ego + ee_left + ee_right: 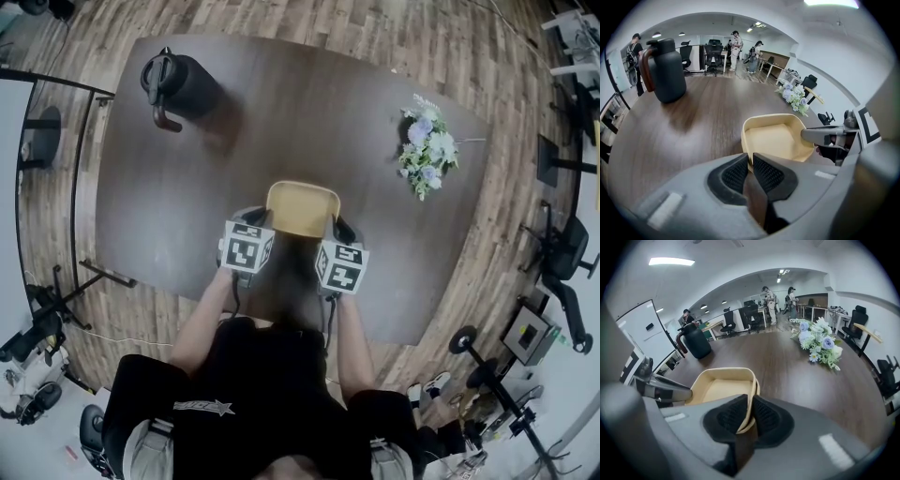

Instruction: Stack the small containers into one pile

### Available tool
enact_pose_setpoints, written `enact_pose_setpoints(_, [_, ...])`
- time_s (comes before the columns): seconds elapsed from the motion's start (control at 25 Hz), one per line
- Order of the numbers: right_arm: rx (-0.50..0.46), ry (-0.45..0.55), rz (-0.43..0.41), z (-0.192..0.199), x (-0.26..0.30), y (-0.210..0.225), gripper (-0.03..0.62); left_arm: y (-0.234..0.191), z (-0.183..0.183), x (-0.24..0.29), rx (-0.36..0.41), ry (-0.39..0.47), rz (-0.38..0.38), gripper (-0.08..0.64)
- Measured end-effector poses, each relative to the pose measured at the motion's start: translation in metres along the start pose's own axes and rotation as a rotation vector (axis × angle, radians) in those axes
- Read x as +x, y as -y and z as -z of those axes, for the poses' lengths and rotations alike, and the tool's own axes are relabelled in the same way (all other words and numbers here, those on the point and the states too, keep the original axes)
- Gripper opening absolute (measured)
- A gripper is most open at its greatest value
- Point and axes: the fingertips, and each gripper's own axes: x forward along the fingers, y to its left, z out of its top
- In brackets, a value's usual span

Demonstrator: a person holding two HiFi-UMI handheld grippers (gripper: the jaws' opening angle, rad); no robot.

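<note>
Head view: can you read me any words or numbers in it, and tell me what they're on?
Nothing here reads clearly.
On the black shirt: a white print with a star, too blurred to read.
On the marker cubes: black-and-white square patterns, not words.
On the yellow container and the dark jug: no print shows.

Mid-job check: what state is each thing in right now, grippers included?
left gripper: shut on the tan container's left wall.
right gripper: shut on its right wall.
tan container: open side up, empty, gripped on both sides.
black jug: upright, lid on.
flower bunch: lying on its side on the table.
</note>
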Motion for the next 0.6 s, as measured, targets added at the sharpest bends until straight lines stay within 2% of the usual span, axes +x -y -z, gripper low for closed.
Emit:
enact_pose_setpoints(0.32, [-0.001, 0.017, -0.014, 0.0002, -0.0012, -0.0019, 0.050, -0.0003, -0.0006, -0.0011, 0.011, 0.023, -0.013, 0.054])
enact_pose_setpoints(0.36, [-0.007, 0.028, -0.019, -0.0007, -0.0015, -0.0036, 0.104, -0.0015, -0.0027, -0.0025, 0.012, 0.042, -0.025, 0.055])
enact_pose_setpoints(0.4, [-0.016, 0.040, -0.016, -0.0016, -0.0015, -0.0047, 0.187, -0.0027, -0.0053, -0.0042, 0.017, 0.062, -0.037, 0.062])
enact_pose_setpoints(0.44, [-0.025, 0.049, -0.006, -0.0020, -0.0014, -0.0044, 0.233, -0.0028, -0.0075, -0.0056, 0.025, 0.078, -0.042, 0.097])
enact_pose_setpoints(0.52, [-0.030, 0.055, 0.011, -0.0005, -0.0020, -0.0018, 0.254, 0.0011, -0.0085, -0.0072, 0.036, 0.093, -0.021, 0.205])
enact_pose_setpoints(0.6, [-0.027, 0.055, 0.013, 0.0014, -0.0036, -0.0003, 0.255, 0.0030, -0.0068, -0.0086, 0.040, 0.093, -0.005, 0.250])
